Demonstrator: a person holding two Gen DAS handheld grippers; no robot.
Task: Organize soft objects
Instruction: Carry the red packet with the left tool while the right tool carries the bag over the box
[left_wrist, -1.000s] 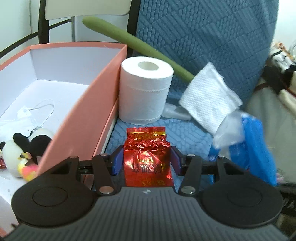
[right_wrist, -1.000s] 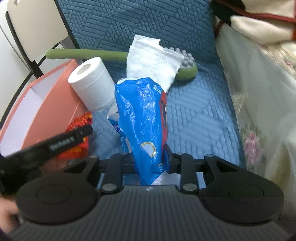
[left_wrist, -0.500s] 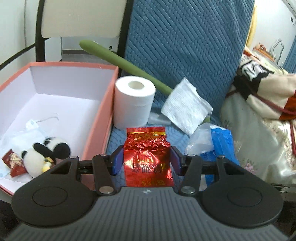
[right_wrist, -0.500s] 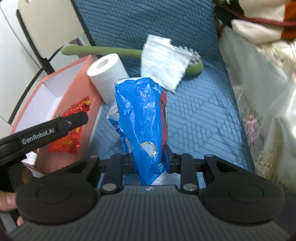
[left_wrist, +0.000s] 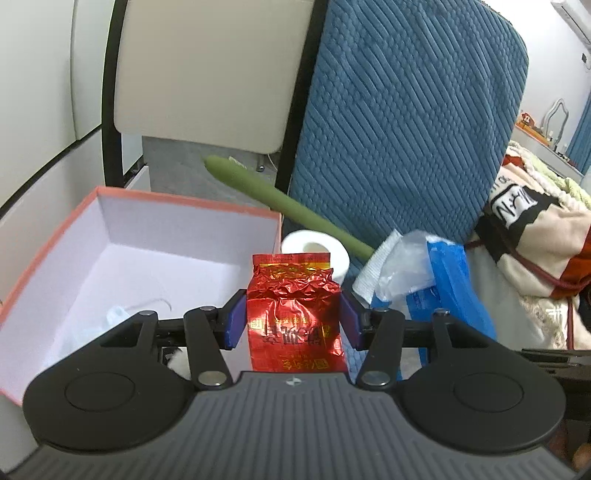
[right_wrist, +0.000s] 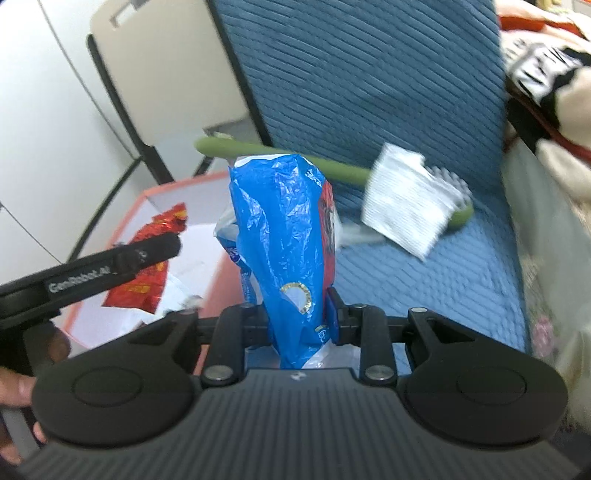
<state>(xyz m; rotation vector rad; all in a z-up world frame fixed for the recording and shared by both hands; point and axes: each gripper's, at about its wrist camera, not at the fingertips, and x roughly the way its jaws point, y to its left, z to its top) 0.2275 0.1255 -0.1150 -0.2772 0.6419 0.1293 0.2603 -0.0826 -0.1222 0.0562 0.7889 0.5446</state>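
Between the left gripper's (left_wrist: 291, 317) blue pads a red foil packet (left_wrist: 293, 314) with gold printed characters is being pinched, hanging above the right wall of the pink box (left_wrist: 177, 201). Alongside, the right gripper (right_wrist: 295, 317) is squeezing a blue plastic bag (right_wrist: 284, 240); "GenRobot.AI" is showing on the left gripper's arm. Farther back on the blue seat cushion (right_wrist: 424, 280), a toilet paper roll (left_wrist: 317, 251) is standing at the box's far right corner, while a white cloth (right_wrist: 402, 203) is lying over a green long-handled brush (right_wrist: 280, 153).

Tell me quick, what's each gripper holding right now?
Left gripper: closed on the red foil packet.
Right gripper: closed on the blue plastic bag.
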